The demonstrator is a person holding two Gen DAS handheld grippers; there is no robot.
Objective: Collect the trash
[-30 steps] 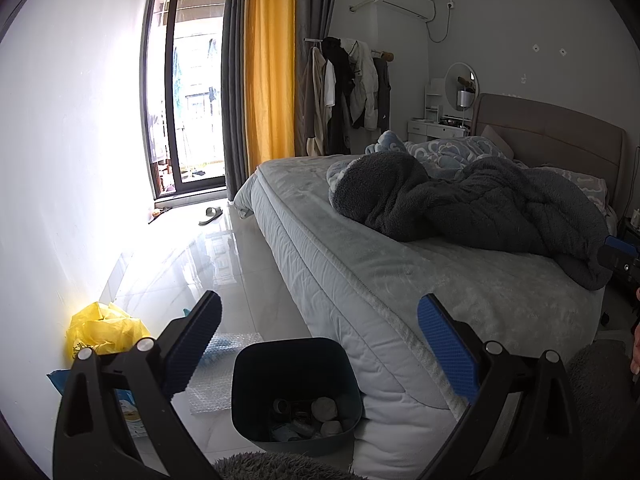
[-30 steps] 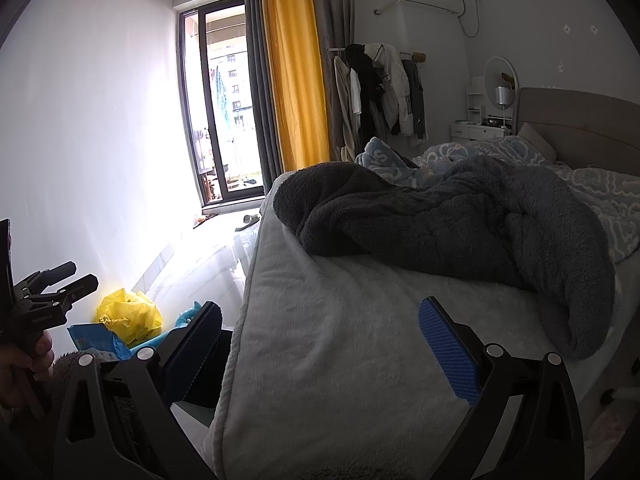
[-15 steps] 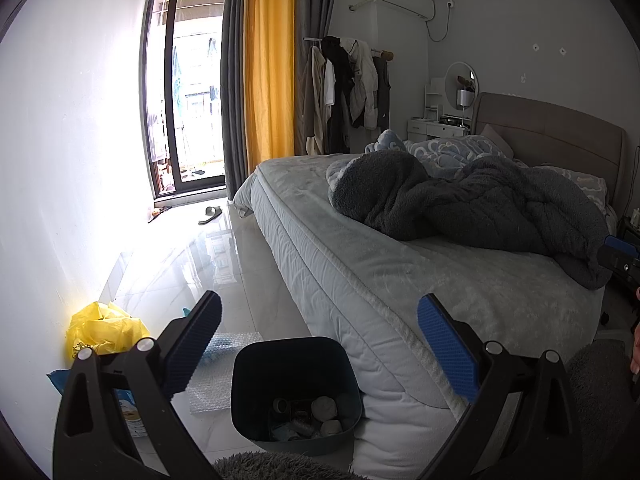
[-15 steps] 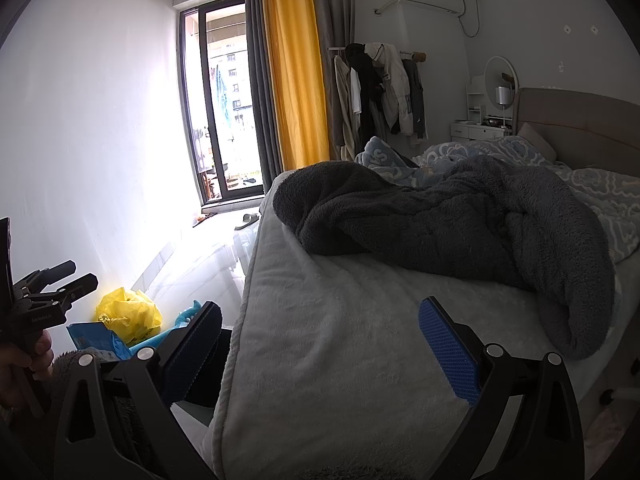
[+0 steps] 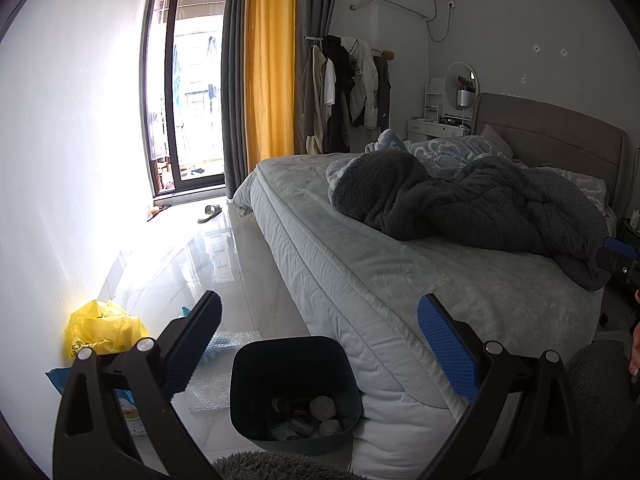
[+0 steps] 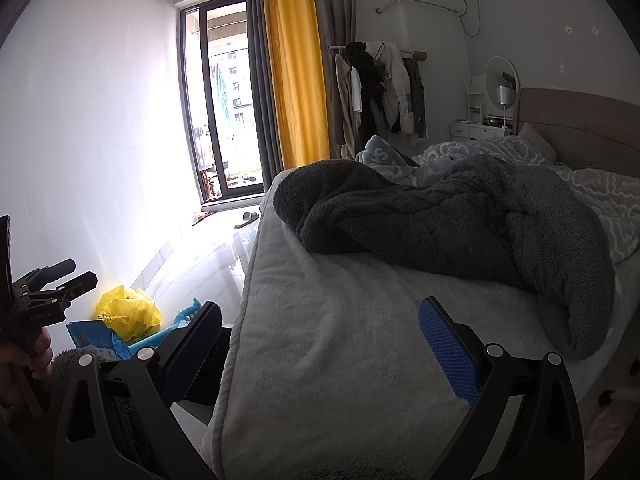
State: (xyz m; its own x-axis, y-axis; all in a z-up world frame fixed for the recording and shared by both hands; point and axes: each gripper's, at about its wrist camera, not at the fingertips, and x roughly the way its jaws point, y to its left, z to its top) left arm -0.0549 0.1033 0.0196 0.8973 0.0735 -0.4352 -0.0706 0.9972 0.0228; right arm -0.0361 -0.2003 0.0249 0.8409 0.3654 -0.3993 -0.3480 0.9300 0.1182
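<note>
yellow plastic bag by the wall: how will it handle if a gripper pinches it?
The yellow plastic bag lies crumpled and thin on the floor, so it is probably floppy and light. Its glossy film could slip between pads. The left gripper is open and empty, above the bin.

The bin (image 5: 294, 390) stands on the floor (image 5: 192, 272), touching the near corner of the bed (image 5: 400, 280), on the bed's left side. Crumpled scraps (image 5: 322, 404) lie in the bottom of the bin. Left of the bin a sheet of bubble wrap (image 5: 218, 368) lies on the floor; farther left a crumpled bag (image 5: 104, 326) sits against the wall (image 5: 68, 160), with a packet (image 6: 96, 338) in front of it. Behind the bin, far along the floor, a slipper (image 5: 210, 212) lies before the window door (image 5: 188, 100). On the bed, behind and right of the bin, a blanket (image 5: 472, 204) is heaped before the headboard (image 5: 556, 140). A clothes rack (image 5: 348, 88) stands beyond the bed's far corner
</note>
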